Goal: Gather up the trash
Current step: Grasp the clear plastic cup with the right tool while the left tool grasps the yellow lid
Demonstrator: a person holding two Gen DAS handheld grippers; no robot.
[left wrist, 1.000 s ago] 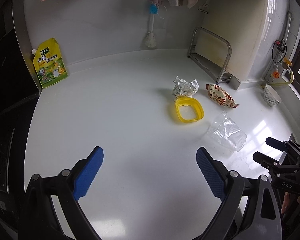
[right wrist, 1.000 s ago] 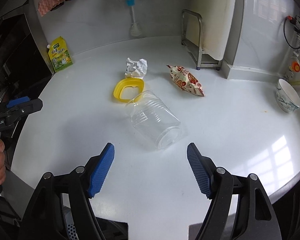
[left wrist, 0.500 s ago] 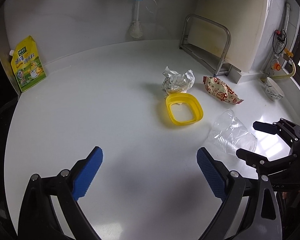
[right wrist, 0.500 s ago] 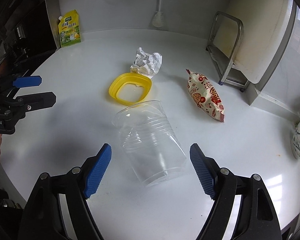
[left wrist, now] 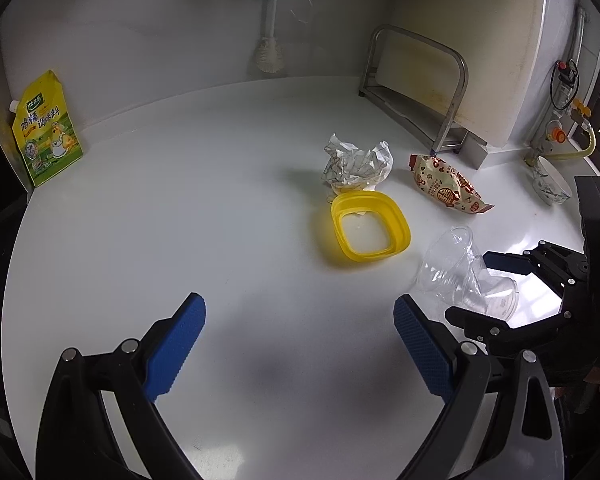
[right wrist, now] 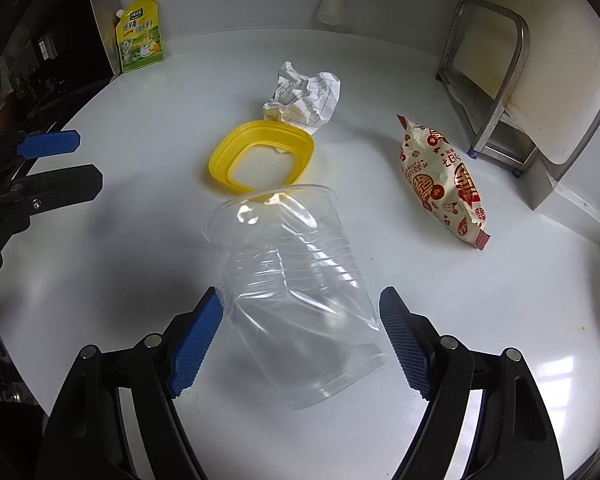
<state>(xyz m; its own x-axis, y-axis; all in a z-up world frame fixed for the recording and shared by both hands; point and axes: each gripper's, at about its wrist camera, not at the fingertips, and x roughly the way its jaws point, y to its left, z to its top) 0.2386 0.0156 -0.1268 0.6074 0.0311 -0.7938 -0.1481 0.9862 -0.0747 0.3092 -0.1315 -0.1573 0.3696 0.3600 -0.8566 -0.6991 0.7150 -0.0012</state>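
A clear crushed plastic cup (right wrist: 296, 276) lies on its side on the white counter; it also shows in the left wrist view (left wrist: 460, 272). My right gripper (right wrist: 300, 332) is open with its blue pads on either side of the cup's base end. Behind the cup lie a yellow plastic rim (right wrist: 262, 156), a crumpled paper ball (right wrist: 304, 96) and a red-patterned snack wrapper (right wrist: 440, 180). My left gripper (left wrist: 300, 340) is open and empty over bare counter, left of the cup.
A yellow-green seasoning pouch (left wrist: 46, 128) leans at the back left wall. A metal rack (left wrist: 416, 92) with a cutting board stands at the back right. A small bowl (left wrist: 550, 184) sits at the far right. A brush (left wrist: 270, 48) hangs on the wall.
My right gripper has moved forward until its open fingers straddle the cup. My left gripper has also moved forward, closer to the trash.
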